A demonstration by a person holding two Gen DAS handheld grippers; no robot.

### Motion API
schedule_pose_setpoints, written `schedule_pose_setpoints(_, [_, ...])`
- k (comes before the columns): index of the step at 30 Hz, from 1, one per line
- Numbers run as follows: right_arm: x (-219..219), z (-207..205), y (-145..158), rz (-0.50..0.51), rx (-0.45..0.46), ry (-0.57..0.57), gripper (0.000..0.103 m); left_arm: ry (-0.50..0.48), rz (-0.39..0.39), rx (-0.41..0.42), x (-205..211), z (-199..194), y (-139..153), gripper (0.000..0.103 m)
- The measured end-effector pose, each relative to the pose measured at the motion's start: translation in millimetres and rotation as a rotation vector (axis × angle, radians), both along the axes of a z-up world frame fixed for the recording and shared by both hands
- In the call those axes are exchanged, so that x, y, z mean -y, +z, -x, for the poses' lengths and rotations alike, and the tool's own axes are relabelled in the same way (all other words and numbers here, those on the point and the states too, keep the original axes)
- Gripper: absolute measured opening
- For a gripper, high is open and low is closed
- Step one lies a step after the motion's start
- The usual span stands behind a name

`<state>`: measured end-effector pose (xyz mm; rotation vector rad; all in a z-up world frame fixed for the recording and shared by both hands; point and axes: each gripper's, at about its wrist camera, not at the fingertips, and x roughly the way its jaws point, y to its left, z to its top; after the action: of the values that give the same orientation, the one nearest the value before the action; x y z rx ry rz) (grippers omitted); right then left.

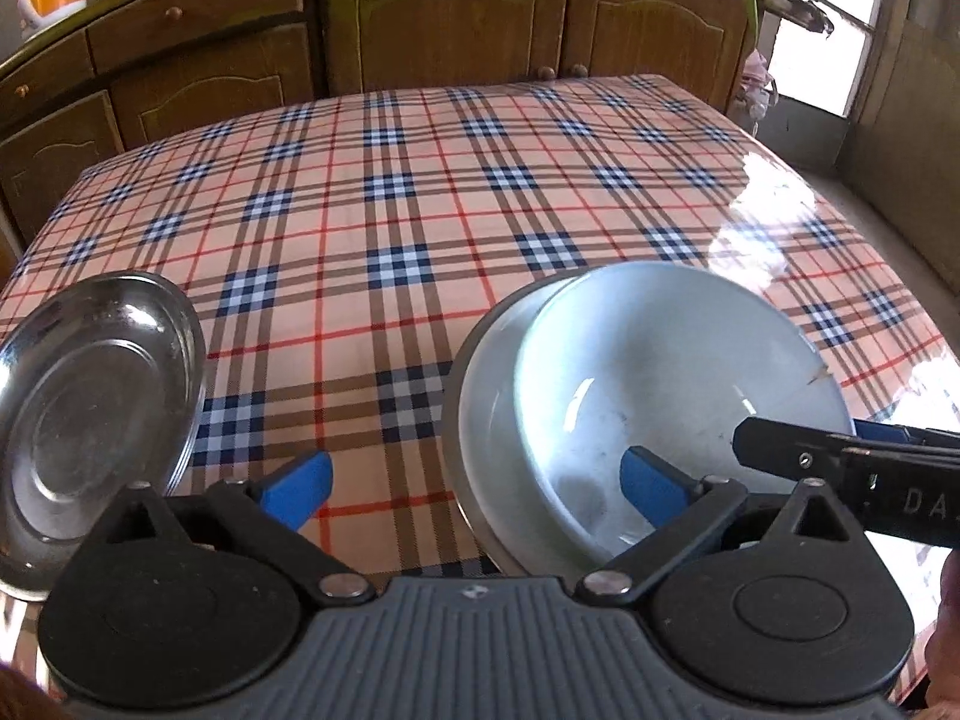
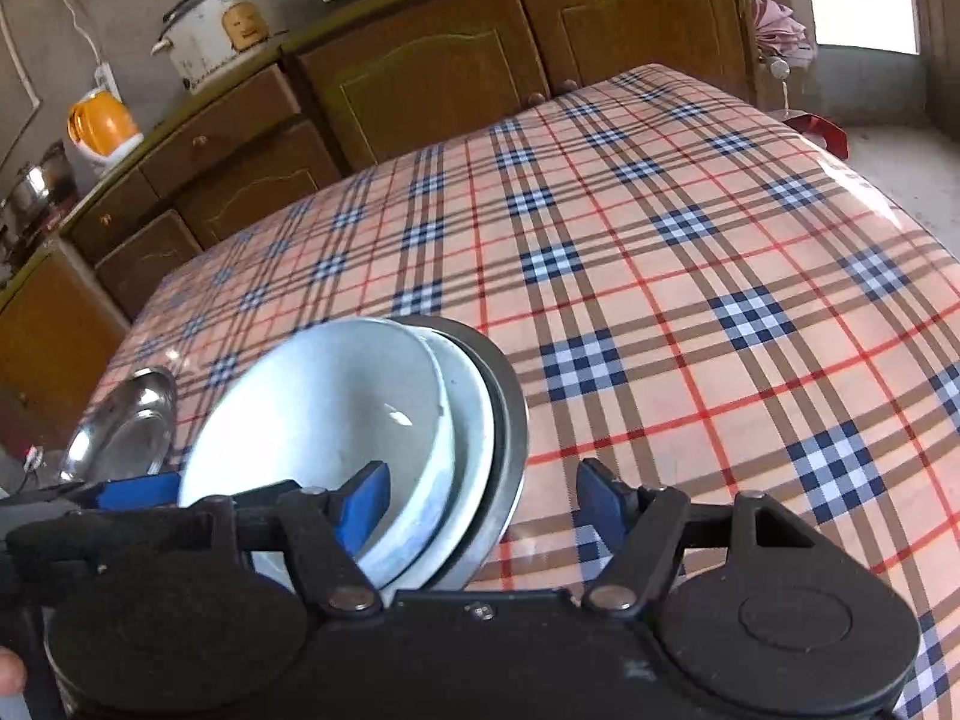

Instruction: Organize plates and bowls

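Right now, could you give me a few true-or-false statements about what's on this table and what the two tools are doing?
1. The white bowl sits nested in other dishes. True.
2. The steel plate is stacked on the white bowl. False: it lies apart, beside the stack on the checked cloth.
3. The left tool is open and holds nothing. True.
4. The right tool is clamped on the steel plate. False: its jaws are open, with one finger over the bowl.
5. The cloth is plain white. False: it is checked in peach, navy and red.
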<state>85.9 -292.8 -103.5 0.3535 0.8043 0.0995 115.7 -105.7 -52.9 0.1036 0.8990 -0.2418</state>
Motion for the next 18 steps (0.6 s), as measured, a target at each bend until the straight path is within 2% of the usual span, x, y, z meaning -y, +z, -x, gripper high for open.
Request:
schedule_pose_setpoints(3, [1.1,-4.8,-5.7,-0.028,-0.037,0.011,0.082,-0.008,-0.013,-0.011,0.6,-3.8,-5.6,0.103])
schedule_pose_setpoints(7, [4.0,-9.9,-11.5,-0.073,-0.057,0.012,0.082,-0.012,0.023,-0.022,-3.1,-10.0,-7.9,0.103])
schedule_pose_setpoints(18, [11.4,-17.5,-17.8,-0.185,-0.040,0.029,0.082,-0.029,0.192,-0.107,-14.9,-25.9,-21.7,0.103])
